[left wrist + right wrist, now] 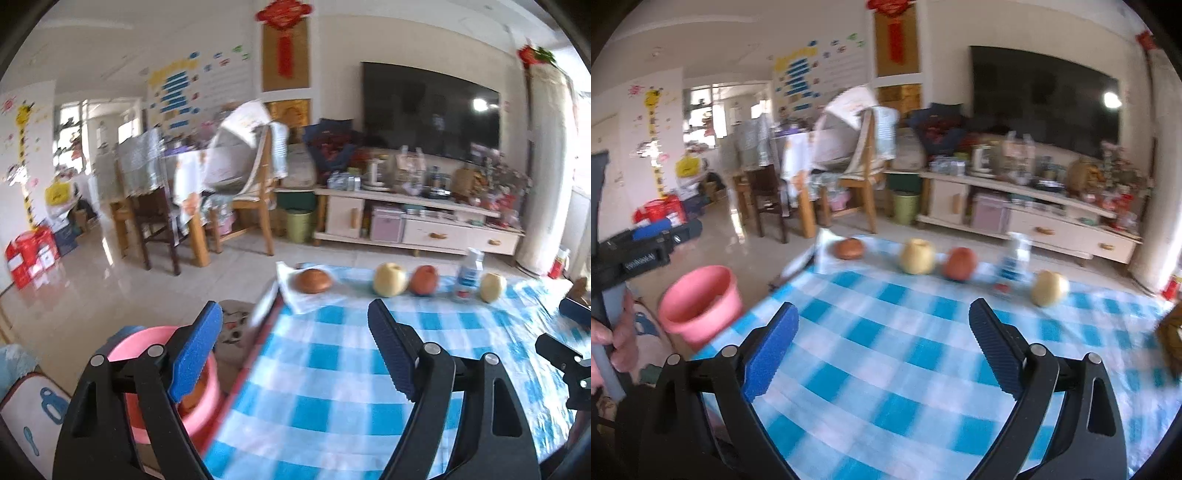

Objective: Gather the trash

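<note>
Sitting on the floor just beside the tabletop's (886, 350) left edge, a round pink plastic bin (701, 302) shows something brownish inside. Both tongs, left (295, 347) and right (882, 347), stand apart, clamping nothing. A row along the blue-checked cloth's far edge: brown bun (850, 248) on white paper, two pale apples, one red, a small bottle (1015, 258).

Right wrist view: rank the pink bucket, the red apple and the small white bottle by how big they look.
1. pink bucket, though nearer the camera
2. red apple
3. small white bottle, blurred, close to the apple in size
</note>
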Action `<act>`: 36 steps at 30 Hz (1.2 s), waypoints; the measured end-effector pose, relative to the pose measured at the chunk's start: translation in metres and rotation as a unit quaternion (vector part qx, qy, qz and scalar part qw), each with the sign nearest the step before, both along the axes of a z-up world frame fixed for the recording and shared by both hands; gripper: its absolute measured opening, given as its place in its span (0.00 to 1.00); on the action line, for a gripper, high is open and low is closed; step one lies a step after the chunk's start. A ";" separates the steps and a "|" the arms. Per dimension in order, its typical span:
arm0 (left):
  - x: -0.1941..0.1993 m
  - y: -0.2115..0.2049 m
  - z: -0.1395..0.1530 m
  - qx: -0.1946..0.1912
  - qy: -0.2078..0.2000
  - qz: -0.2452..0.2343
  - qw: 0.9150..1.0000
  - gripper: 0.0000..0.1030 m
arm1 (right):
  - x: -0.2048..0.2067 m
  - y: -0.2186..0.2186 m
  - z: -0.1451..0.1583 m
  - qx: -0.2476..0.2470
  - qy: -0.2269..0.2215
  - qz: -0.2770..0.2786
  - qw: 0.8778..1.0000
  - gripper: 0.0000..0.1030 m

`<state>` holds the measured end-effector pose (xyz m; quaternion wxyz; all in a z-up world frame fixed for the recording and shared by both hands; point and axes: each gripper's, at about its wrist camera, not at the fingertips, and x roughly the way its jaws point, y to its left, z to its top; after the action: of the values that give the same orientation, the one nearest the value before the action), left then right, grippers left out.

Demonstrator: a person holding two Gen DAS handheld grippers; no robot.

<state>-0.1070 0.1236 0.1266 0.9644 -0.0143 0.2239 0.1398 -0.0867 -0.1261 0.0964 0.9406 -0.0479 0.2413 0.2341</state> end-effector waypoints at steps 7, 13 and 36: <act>0.002 -0.076 -0.017 0.006 0.013 -0.056 0.998 0.78 | -0.002 -0.062 -0.028 0.001 0.016 -0.048 0.999 0.92; 0.013 -0.113 -0.045 0.004 0.040 -0.086 0.996 0.78 | 0.004 -0.095 -0.049 0.000 0.029 -0.074 0.997 0.92; 0.031 -0.080 -0.080 -0.001 0.052 -0.058 0.997 0.78 | 0.024 -0.052 -0.063 -0.013 0.020 -0.009 1.000 0.92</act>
<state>-0.0756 0.0439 0.0468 0.9578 0.0050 0.2747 0.0842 -0.0632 -0.1782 0.0338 0.9368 -0.0533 0.2638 0.2237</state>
